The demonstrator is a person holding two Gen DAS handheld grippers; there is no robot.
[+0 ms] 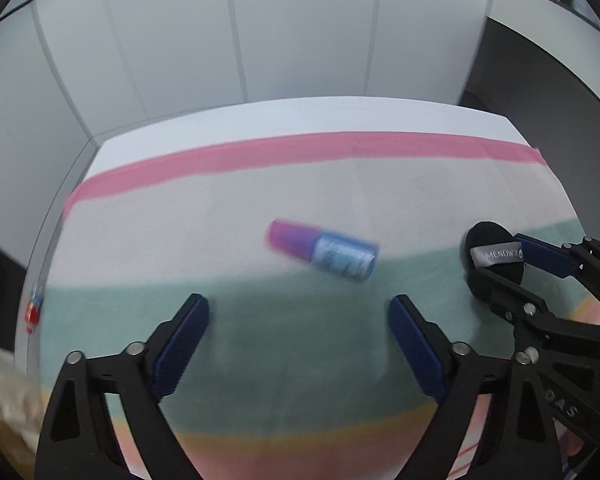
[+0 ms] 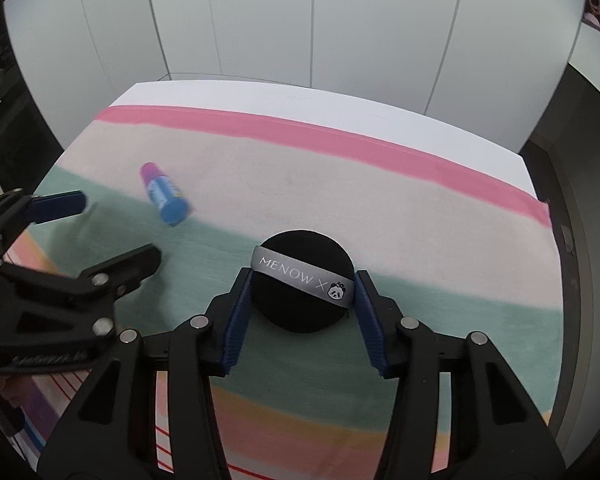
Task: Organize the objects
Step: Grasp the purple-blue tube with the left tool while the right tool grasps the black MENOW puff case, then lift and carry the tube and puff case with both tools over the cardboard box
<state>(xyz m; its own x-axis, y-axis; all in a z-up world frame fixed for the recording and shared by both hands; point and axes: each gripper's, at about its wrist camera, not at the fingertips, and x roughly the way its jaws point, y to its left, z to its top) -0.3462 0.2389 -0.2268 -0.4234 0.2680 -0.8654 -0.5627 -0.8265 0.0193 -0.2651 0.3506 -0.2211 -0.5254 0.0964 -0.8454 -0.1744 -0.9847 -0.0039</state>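
Observation:
A small bottle [image 1: 324, 250] with a pink cap and a blue body lies on its side on the striped cloth; it is blurred. My left gripper [image 1: 300, 308] is open just short of it, with nothing between its blue pads. The bottle [image 2: 164, 194] and the left gripper [image 2: 120, 228] also show at the left of the right wrist view. A round black powder puff [image 2: 300, 308] with a grey ribbon lies flat on the green stripe. My right gripper [image 2: 302, 280] has a pad touching each side of the puff. In the left wrist view, the puff [image 1: 488, 236] and right gripper [image 1: 496, 256] are at the right.
The striped cloth [image 1: 260, 184] covers a white table that ends at white wall panels [image 1: 220, 40] behind. A small red and blue thing [image 1: 34, 308] lies at the table's left edge. Beige fabric [image 1: 0, 392] shows at the lower left. The floor to the right is dark.

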